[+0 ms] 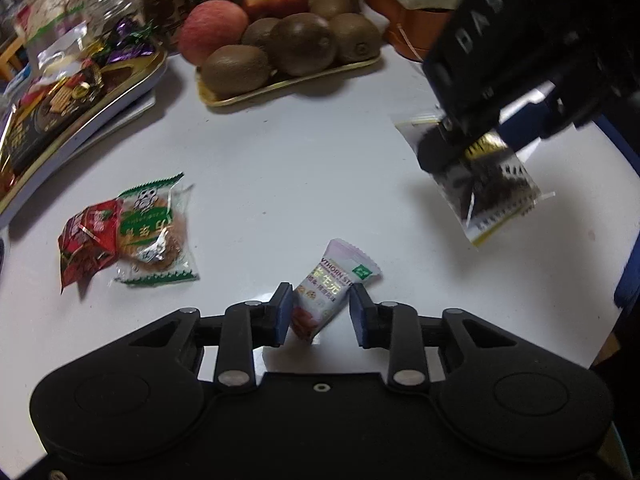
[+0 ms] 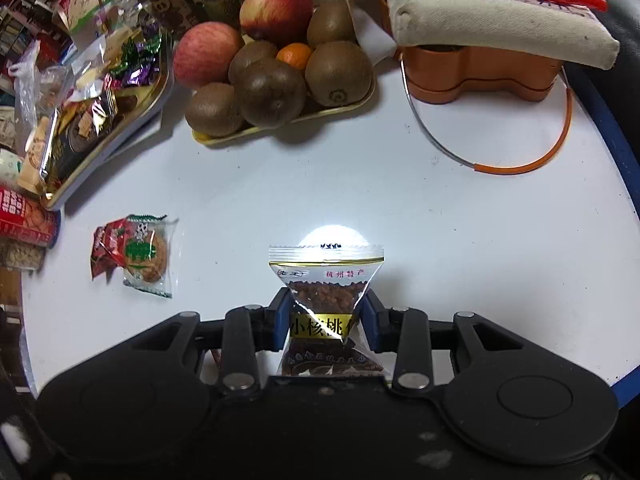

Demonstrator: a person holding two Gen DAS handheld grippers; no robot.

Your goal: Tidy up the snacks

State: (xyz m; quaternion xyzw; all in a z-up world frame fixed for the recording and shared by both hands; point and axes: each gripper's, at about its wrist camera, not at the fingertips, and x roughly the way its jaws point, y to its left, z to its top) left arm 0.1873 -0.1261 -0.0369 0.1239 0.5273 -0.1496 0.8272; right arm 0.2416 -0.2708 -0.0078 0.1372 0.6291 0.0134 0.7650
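A small white and lilac hawthorn snack packet [image 1: 336, 280] lies slanted on the white table [image 1: 280, 168]. My left gripper [image 1: 320, 312] is down around it, and both blue pads touch its sides. My right gripper [image 2: 326, 320] is shut on a clear walnut-cake packet [image 2: 326, 276] with a gold band, pinched at its middle. In the left wrist view that right gripper [image 1: 468, 152] hangs above the table's right side with the packet [image 1: 496, 196] dangling below it. A green-printed cookie packet [image 1: 154, 236] and a red packet [image 1: 86, 240] lie together at the left.
A gold-rimmed tray [image 1: 156, 68] piled with wrapped sweets and snack packs stands at the far left. A yellow tray [image 2: 352, 108] of kiwis and apples sits at the back. An orange container [image 2: 480, 76] with a cloth pouch on it and a loop handle stands back right.
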